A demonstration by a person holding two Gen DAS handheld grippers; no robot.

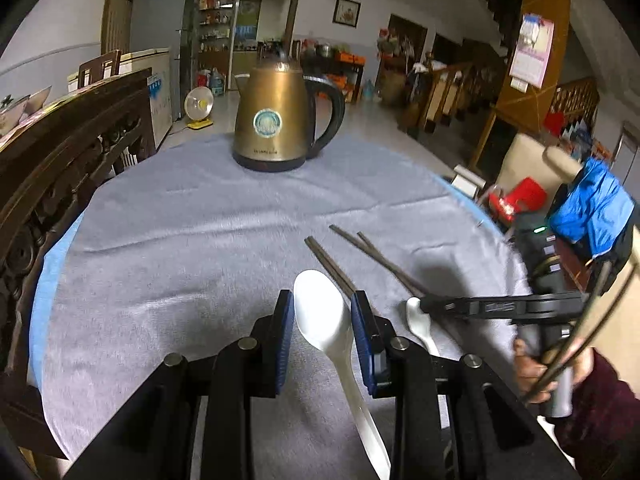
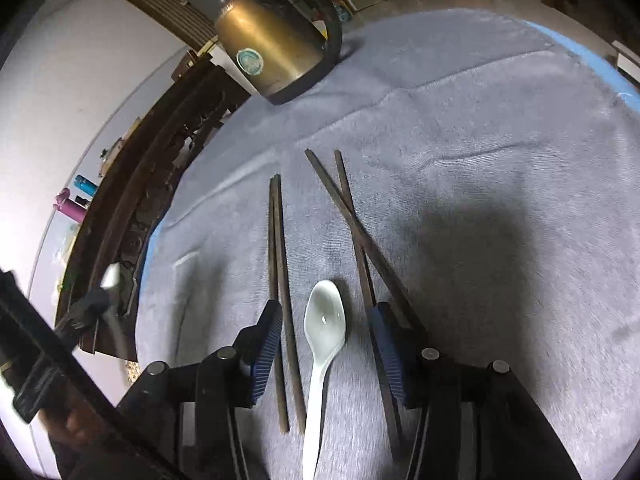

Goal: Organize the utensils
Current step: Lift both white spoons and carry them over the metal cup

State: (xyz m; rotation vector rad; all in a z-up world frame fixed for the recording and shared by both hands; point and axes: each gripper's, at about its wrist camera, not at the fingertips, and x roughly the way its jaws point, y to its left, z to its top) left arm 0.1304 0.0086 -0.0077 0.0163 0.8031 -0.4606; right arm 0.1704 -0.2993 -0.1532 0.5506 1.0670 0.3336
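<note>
Above bare cloth [image 1: 180, 240], left tongs [image 1: 320, 320] clamp a spoon [image 1: 324, 312]; right tongs [image 2: 326, 320] gape.

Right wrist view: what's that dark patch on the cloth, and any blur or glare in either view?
Right wrist view: a broad soft shadow on the grey cloth right of the crossed chopsticks; the left gripper at the left edge is motion-blurred; small glint in the spoon. Left wrist view: sharp centre, fisheye bending, kettle glare-free.
</note>
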